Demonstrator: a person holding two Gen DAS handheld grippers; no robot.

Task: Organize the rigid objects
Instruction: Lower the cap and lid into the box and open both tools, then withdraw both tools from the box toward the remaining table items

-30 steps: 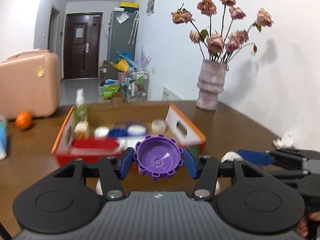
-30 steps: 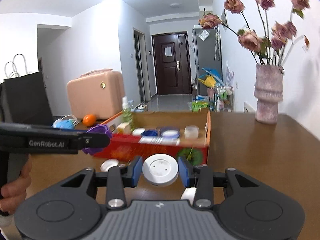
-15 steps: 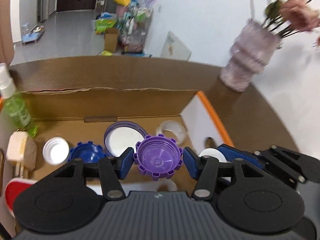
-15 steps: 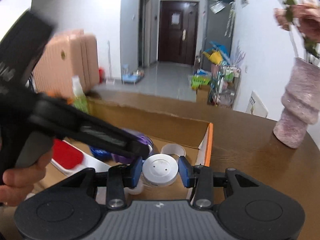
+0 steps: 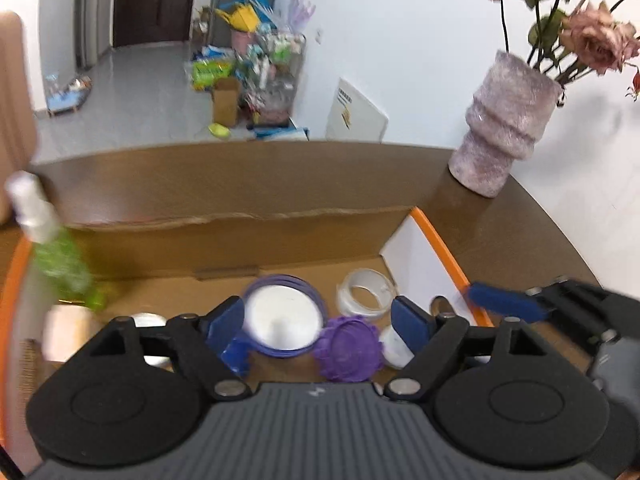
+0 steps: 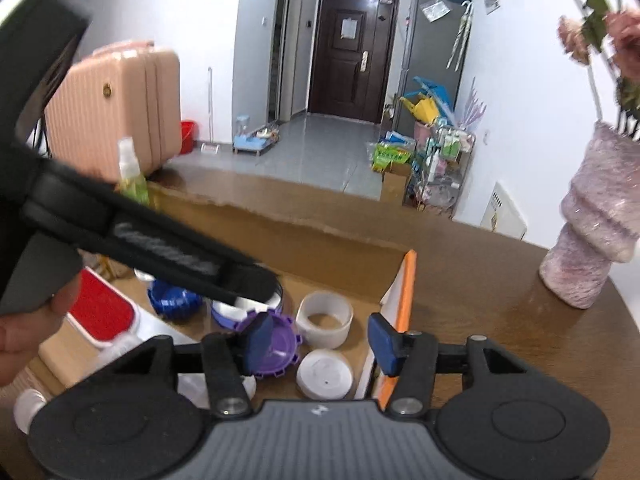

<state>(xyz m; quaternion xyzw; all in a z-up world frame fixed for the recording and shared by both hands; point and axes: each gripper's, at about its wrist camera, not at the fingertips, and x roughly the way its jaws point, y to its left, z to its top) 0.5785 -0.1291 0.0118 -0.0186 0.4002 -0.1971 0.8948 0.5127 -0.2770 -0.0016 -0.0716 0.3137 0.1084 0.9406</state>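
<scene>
1. The left gripper (image 5: 318, 320) is spreading its jaws; the purple cap (image 5: 347, 349) lies between them, free of both pads, down in the box (image 5: 304, 236).
2. The right gripper (image 6: 320, 338) is spreading too; the white cap (image 6: 325, 374) sits loose between its jaws on the box floor, just beside the orange-edged wall.
3. Both caps look light, stiff and smooth: likely to roll or skid if nudged. Take one across its rim, flat pads on opposite sides; the purple cap's ridged edge should give better purchase.
4. Nearby in the box lie a tape roll (image 6: 326, 319), a blue cap (image 6: 174, 298), a purple-rimmed lid (image 5: 285, 322) and a green bottle (image 5: 60, 254).
5. A vase (image 5: 502, 138) stands well apart on the table (image 5: 520, 248).
</scene>
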